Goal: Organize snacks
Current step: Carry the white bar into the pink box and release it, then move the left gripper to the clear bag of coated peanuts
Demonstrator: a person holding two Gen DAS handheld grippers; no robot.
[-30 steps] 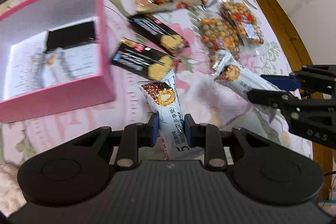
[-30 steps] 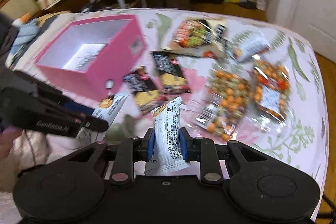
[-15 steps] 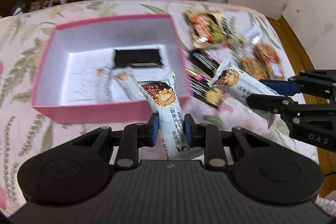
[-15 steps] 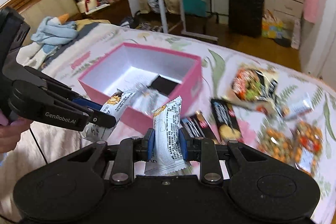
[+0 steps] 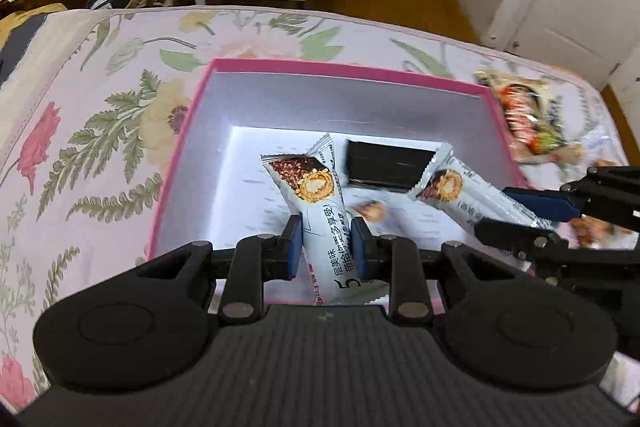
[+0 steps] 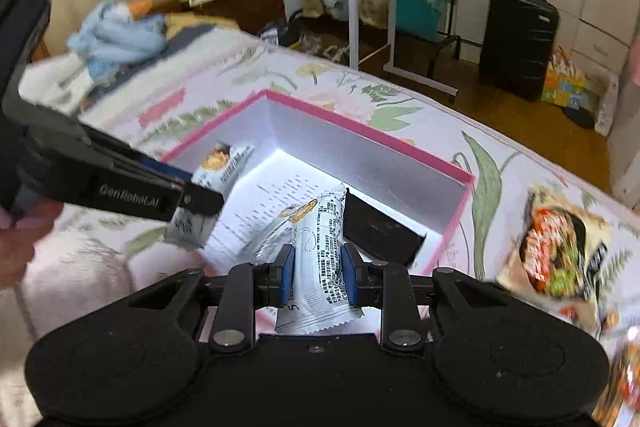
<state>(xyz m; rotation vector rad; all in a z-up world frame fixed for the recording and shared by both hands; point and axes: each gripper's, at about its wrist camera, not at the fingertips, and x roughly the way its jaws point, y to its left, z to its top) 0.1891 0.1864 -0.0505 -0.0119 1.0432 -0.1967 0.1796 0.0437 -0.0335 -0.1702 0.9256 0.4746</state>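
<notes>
The left gripper [image 5: 325, 242] is clamping a white foil-wrapped snack bar with a chocolate-and-nut picture [image 5: 316, 211], its blue pads [image 5: 291, 247] pinching the wrapper across its width, toward the near end. The right gripper [image 6: 316, 277] is pinching a second white foil-wrapped bar printed with small black text [image 6: 320, 247] the same way. Both bars are hanging over the open pink cardboard box with a white inside [image 5: 360, 69], which is sitting on the floral bedspread [image 5: 100, 115]. A flat black packet [image 5: 386, 167] is lying on the box floor at the far right.

These bars look light and fairly stiff along their length, but the foil is slick and crinkly, so a grip across the middle of the filled part seems safer than one on the flat crimped ends. The filling probably crumbles under a hard squeeze. A clear bag of mixed red and green snacks [image 6: 556, 247] is lying on the bed to the right of the box; it looks soft and floppy and is likely best taken by an edge.
</notes>
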